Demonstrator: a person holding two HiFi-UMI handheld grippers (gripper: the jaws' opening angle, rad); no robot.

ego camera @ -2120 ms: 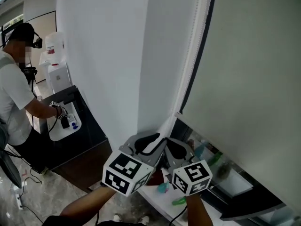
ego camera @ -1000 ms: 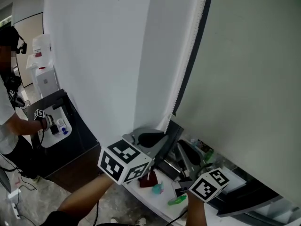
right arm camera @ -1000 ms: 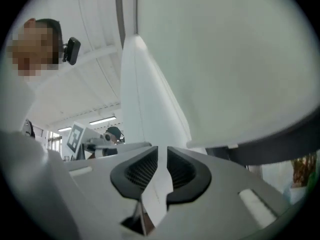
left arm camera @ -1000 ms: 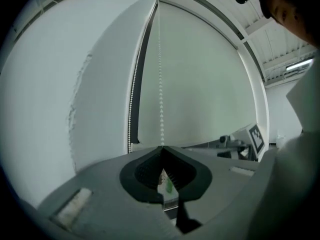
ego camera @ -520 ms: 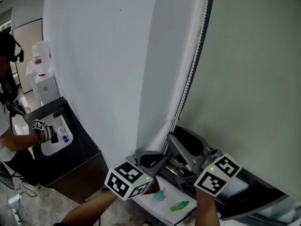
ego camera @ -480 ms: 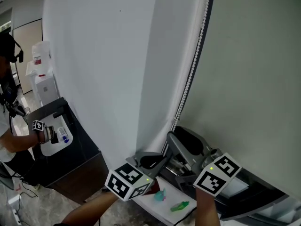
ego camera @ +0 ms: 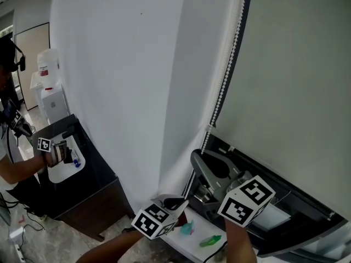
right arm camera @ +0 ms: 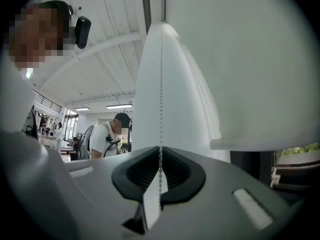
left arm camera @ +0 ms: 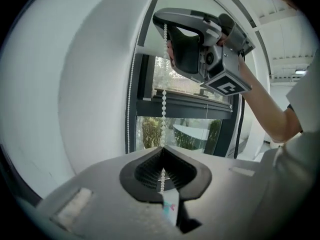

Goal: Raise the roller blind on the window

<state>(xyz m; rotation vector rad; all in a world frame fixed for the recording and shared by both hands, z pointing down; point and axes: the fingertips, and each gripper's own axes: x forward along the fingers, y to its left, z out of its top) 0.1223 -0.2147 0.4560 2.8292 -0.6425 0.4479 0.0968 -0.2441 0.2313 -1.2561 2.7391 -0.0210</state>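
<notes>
Blind [ego camera: 296, 81]: drawn down over most of the window [left arm camera: 192, 131], with a strip of glass bare below its bottom rail.
Chain [ego camera: 222, 92]: beaded, hangs straight beside the Blind's edge.
Left hand-held gripper [ego camera: 175, 203]: low, clamped on the Chain.
Right hand-held gripper [ego camera: 197, 160]: just above the left one, jaws just closing, now pinching the same Chain.

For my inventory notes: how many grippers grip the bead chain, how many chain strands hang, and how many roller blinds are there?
Grippers on the bead chain: 2 (left gripper, right gripper, its jaws just closing further)
Chain strands: 2
Roller blinds: 1
Total: 5
</notes>
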